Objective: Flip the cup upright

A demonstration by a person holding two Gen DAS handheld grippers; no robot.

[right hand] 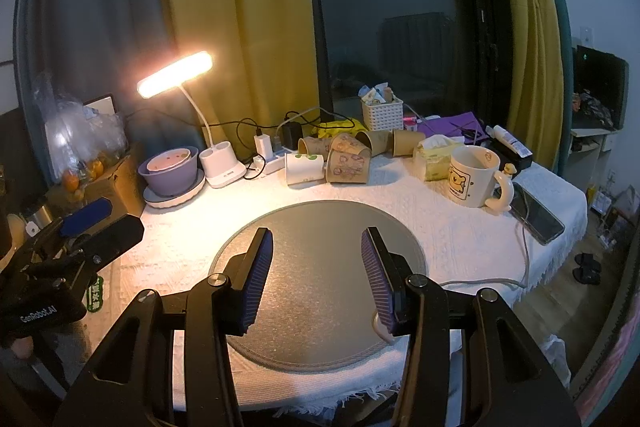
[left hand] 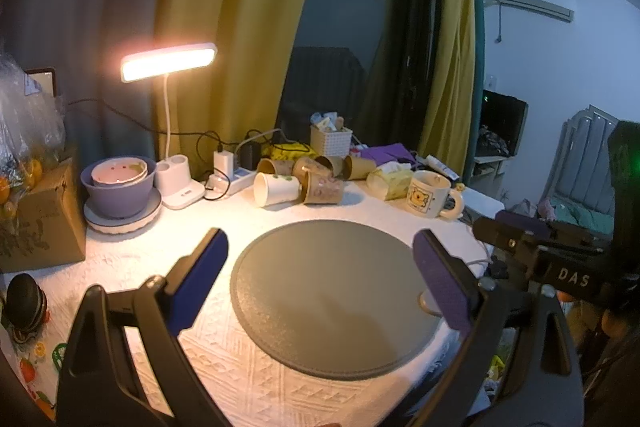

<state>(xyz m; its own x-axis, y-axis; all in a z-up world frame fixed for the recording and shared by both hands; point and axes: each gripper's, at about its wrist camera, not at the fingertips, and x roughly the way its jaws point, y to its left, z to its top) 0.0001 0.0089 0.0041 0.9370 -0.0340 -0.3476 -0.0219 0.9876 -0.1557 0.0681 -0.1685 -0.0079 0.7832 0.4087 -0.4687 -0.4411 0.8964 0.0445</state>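
Sideways lies the white cup (left hand: 276,189) — mouth leftward — both tongs (left hand: 320,279) (right hand: 317,279) agape, empty.

dim room | warm desk lamp (left hand: 168,61) glare | fisheye-bent edges

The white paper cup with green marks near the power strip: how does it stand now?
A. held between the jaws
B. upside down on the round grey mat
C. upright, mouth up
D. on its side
D: the white paper cup with green marks lies on its side beside the brown paper cup, beyond the round grey mat.
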